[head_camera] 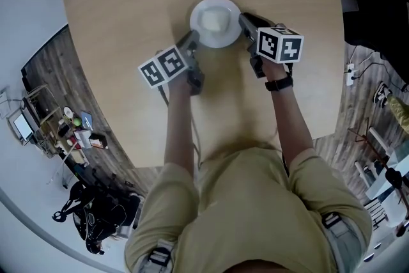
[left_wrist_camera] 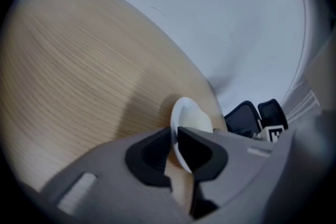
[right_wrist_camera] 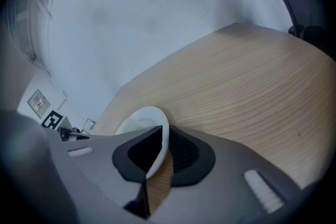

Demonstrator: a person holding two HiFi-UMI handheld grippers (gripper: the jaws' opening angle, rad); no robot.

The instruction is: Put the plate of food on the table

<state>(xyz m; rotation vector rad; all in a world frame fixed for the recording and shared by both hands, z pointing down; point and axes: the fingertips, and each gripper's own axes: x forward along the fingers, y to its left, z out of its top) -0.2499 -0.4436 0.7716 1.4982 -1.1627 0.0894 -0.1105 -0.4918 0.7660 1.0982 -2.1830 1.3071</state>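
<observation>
Your left gripper (head_camera: 193, 41) and right gripper (head_camera: 245, 21) clamp opposite plate (head_camera: 220, 43) rims, upper centre, holding food (head_camera: 215, 21) level above table (head_camera: 128, 9).

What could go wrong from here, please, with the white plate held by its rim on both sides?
1. The left gripper and right gripper each pinch only the thin rim of the round white plate; it could slip.
2. If one lets go first, the plate may tip and spill its pale mound of food onto the light wooden table. Whether it already rests there is unclear.
</observation>
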